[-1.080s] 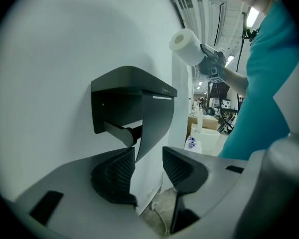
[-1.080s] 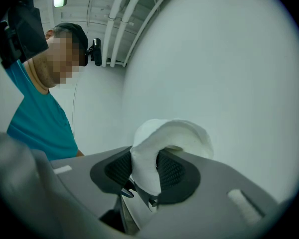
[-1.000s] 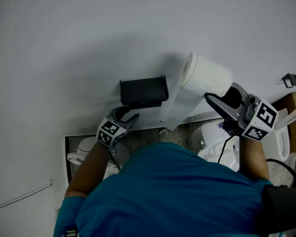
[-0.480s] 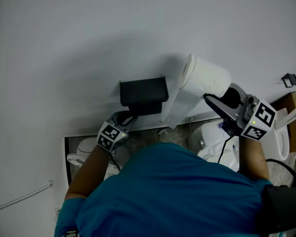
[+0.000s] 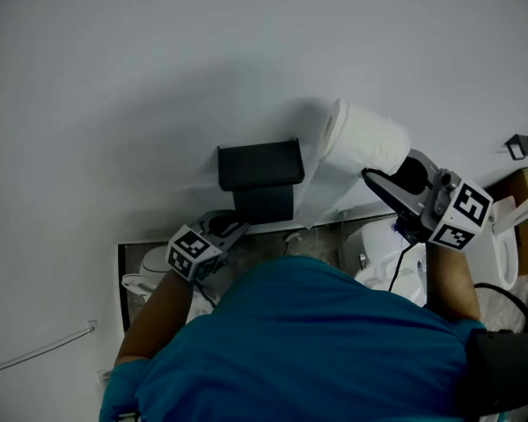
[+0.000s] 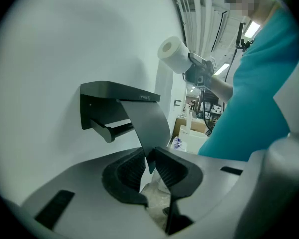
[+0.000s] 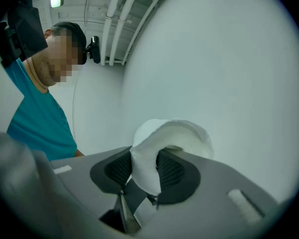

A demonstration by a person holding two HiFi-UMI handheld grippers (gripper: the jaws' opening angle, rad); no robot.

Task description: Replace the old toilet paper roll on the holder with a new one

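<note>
A black wall holder [image 5: 260,167] has its cover flap [image 5: 264,205] swung out from the wall. My left gripper [image 5: 233,227] is shut on that flap's lower edge. In the left gripper view the flap [image 6: 147,128] runs down between the pads of the left gripper [image 6: 149,166], and the bare spindle bar [image 6: 117,130] shows under the holder's top [image 6: 117,91]. My right gripper [image 5: 378,178] is shut on a white toilet paper roll [image 5: 365,139], held up against the wall right of the holder, with a tail of paper [image 5: 321,192] hanging down. The roll [image 7: 174,133] bulges between the right gripper's [image 7: 144,171] pads.
A white toilet [image 5: 383,249] stands below the right gripper and another white fixture [image 5: 150,271] at lower left. A cardboard box [image 5: 524,205] and a small black wall hook [image 5: 517,142] are at the right. A thin cable [image 5: 35,350] runs along the wall at lower left.
The left gripper, open under the holder a second ago, has closed on the cover flap and drawn it down and left, away from the wall. The right gripper and roll kept still.
</note>
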